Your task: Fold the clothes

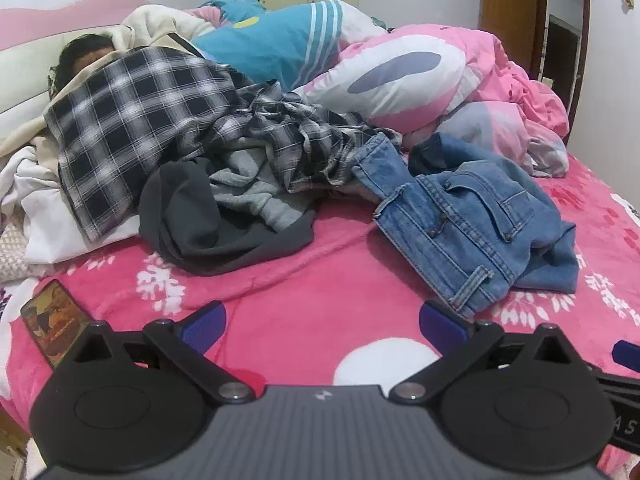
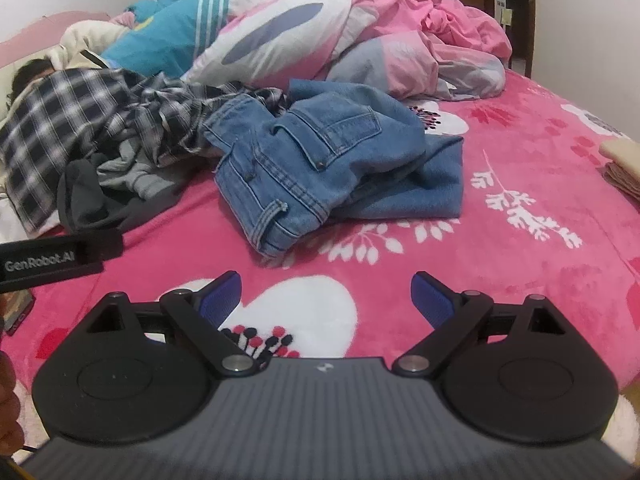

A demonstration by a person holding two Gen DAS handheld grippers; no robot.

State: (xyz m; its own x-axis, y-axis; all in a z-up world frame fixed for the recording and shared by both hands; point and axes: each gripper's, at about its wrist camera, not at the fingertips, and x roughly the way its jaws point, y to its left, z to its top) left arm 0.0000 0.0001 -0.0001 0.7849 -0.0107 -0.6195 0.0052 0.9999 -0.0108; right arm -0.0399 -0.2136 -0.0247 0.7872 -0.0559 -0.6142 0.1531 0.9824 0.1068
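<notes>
Both the left gripper and right gripper hover spread wide, holding nothing, over the pink blanket on the bed. Crumpled jeans lie at twelve o'clock from the right gripper; a plaid shirt and grey garments are heaped at ten o'clock.

A pink fleece blanket with white leaf prints covers the bed. A bunched pink duvet and a teal striped pillow lie at the far side. A phone rests near the blanket's left edge, and folded beige cloth sits at the right
</notes>
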